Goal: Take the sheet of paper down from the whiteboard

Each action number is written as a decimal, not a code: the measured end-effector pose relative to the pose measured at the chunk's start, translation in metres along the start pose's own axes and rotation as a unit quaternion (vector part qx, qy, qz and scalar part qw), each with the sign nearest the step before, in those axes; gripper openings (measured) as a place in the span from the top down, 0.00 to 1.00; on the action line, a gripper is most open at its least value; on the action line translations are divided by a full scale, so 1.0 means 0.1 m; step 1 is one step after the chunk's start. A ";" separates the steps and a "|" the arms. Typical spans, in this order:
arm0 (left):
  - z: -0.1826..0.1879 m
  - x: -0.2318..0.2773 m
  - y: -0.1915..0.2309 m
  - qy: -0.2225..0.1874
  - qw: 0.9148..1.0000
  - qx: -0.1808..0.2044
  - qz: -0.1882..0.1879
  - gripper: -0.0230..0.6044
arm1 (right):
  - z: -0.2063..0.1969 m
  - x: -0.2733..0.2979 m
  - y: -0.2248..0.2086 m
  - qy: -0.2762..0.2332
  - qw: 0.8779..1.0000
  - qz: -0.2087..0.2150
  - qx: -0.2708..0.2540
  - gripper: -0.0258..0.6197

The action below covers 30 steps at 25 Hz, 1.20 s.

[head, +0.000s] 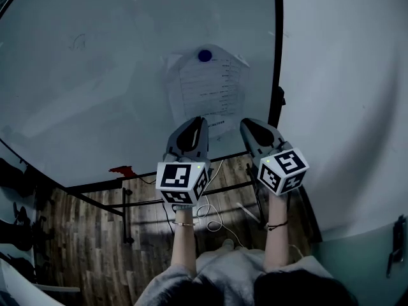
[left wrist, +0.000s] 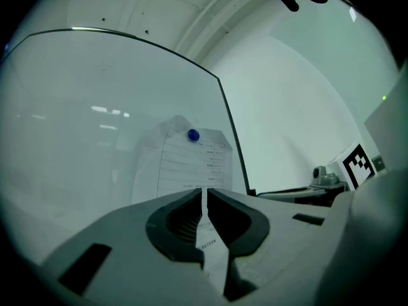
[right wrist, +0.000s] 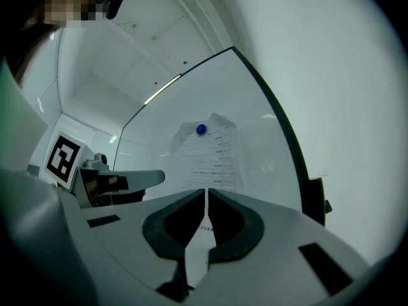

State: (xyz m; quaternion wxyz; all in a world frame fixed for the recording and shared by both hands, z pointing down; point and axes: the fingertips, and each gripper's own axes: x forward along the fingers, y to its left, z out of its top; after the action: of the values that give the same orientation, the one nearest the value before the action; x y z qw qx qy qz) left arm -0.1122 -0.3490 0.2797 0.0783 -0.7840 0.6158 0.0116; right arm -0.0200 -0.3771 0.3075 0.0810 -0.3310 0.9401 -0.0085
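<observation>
A printed sheet of paper (head: pixel 210 91) hangs on the whiteboard (head: pixel 95 75), pinned near its top by a round blue magnet (head: pixel 204 55). My left gripper (head: pixel 199 121) is shut on the sheet's lower left edge. My right gripper (head: pixel 246 123) is shut on its lower right edge. In the left gripper view the paper (left wrist: pixel 185 164) runs down into the closed jaws of the left gripper (left wrist: pixel 204 193), below the magnet (left wrist: pixel 193 134). The right gripper view shows the same: the sheet (right wrist: pixel 210 158) passes between the shut jaws of the right gripper (right wrist: pixel 207 193), with the magnet (right wrist: pixel 201 129) above.
The whiteboard's black right frame (head: pixel 277 50) stands just right of the sheet, with a white wall (head: pixel 344 94) beyond. A red object (head: pixel 121 170) lies on the board's lower rail. Below are the stand's black legs (head: pixel 127 215), a white cable (head: pixel 213 218) and wooden floor.
</observation>
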 end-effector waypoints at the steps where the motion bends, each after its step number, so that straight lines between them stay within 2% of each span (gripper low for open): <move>1: 0.04 0.04 0.01 -0.004 1.000 0.005 -0.001 0.95 | 0.01 0.02 -0.02 -0.001 1.000 -0.004 -0.001 0.96; 5: 0.23 0.19 0.07 -0.017 0.999 0.038 -0.003 0.94 | 0.00 0.11 -0.09 0.004 1.000 -0.019 -0.006 0.96; 12: 0.42 0.35 0.15 -0.020 0.997 0.072 -0.008 0.92 | -0.01 0.23 -0.15 0.021 0.999 -0.037 -0.026 0.95; 16: 0.52 0.43 0.14 -0.027 0.995 0.091 -0.013 0.89 | 0.00 0.27 -0.19 0.030 0.998 -0.035 -0.030 0.87; 30: 0.89 0.68 0.14 -0.049 0.988 0.150 -0.009 0.79 | 0.23 0.39 -0.36 0.015 0.998 -0.049 -0.039 0.84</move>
State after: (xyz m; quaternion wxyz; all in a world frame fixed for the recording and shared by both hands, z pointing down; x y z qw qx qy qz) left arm -0.1025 -0.4055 0.1821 0.2247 -0.7676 0.5987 -0.0432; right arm -0.0242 -0.4286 0.2820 0.0537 -0.3794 0.9234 0.0198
